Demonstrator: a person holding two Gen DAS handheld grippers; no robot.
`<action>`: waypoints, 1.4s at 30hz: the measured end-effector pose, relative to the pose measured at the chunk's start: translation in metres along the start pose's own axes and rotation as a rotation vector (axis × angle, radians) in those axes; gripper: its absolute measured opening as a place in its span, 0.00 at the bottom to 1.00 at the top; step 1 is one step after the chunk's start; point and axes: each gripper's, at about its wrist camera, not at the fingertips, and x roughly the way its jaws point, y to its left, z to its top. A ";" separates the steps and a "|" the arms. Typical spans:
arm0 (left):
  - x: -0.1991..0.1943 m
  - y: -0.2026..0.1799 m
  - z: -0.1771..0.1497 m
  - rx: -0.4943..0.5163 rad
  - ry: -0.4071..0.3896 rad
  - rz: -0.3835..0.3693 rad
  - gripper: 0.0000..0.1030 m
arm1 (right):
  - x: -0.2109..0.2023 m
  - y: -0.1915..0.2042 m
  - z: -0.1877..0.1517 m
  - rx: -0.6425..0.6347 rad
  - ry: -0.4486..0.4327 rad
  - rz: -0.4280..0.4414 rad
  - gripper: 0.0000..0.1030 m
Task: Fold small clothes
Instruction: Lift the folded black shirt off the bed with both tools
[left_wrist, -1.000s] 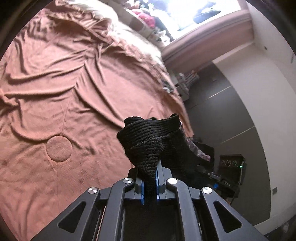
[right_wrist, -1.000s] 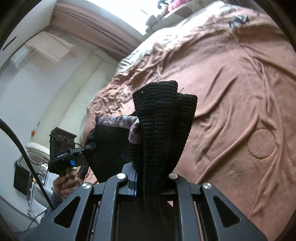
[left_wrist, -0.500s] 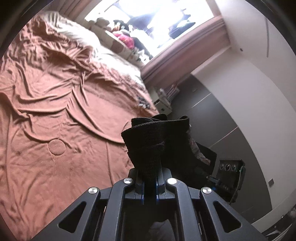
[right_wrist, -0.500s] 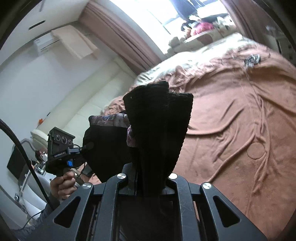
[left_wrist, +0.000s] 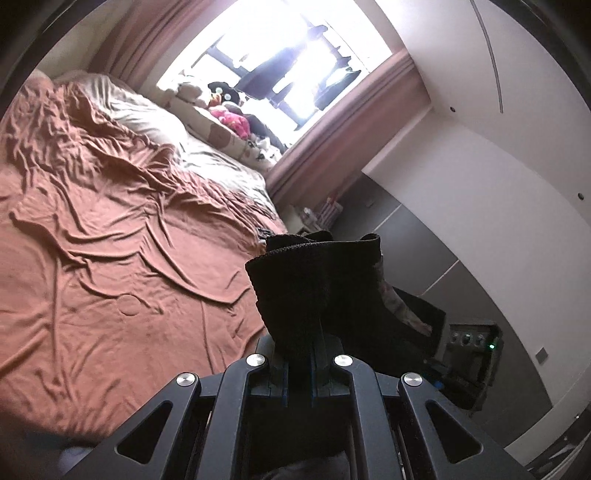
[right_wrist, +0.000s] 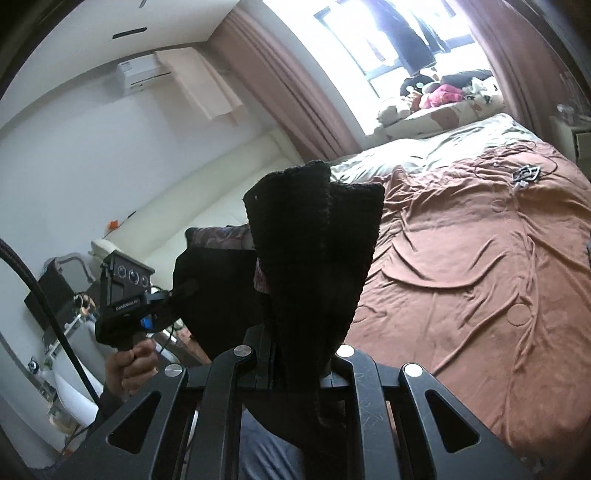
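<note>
**Black knit held up between 2 claws, clear of the bed**

The black knit (left_wrist: 317, 280) hangs in the air, pinched at 2 points. The left claw (left_wrist: 299, 369) is clamped on 1 bunched edge, with the cloth fanning up and forward from between its fingers. The right claw (right_wrist: 299, 369) is clamped the same way on the other edge, so neither is nearer; each has the cloth right at its tips. In the right view the left claw (right_wrist: 162, 299) shows off to the left with the knit stretched toward it, so the garment's long axis runs from claw to claw, roughly level. A patterned lining (right_wrist: 221, 236) peeks along the top edge between them.

The bed (left_wrist: 110, 277), covered in a rumpled brown sheet, lies ahead of and below both claws, and the knit looks well apart from it. The next move likely turns on that gap: the cloth probably has to come down forward onto the sheet with the span kept taut, so it lands flat rather than bunched.
</note>
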 end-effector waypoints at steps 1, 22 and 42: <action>-0.004 -0.002 0.001 -0.003 -0.006 0.003 0.07 | -0.001 0.002 0.000 -0.005 -0.004 0.013 0.10; -0.097 -0.012 0.017 0.040 -0.142 0.035 0.07 | 0.045 0.012 0.013 -0.124 -0.018 0.101 0.10; -0.188 0.137 0.075 -0.038 -0.270 0.164 0.07 | 0.227 0.042 0.039 -0.216 0.089 0.229 0.10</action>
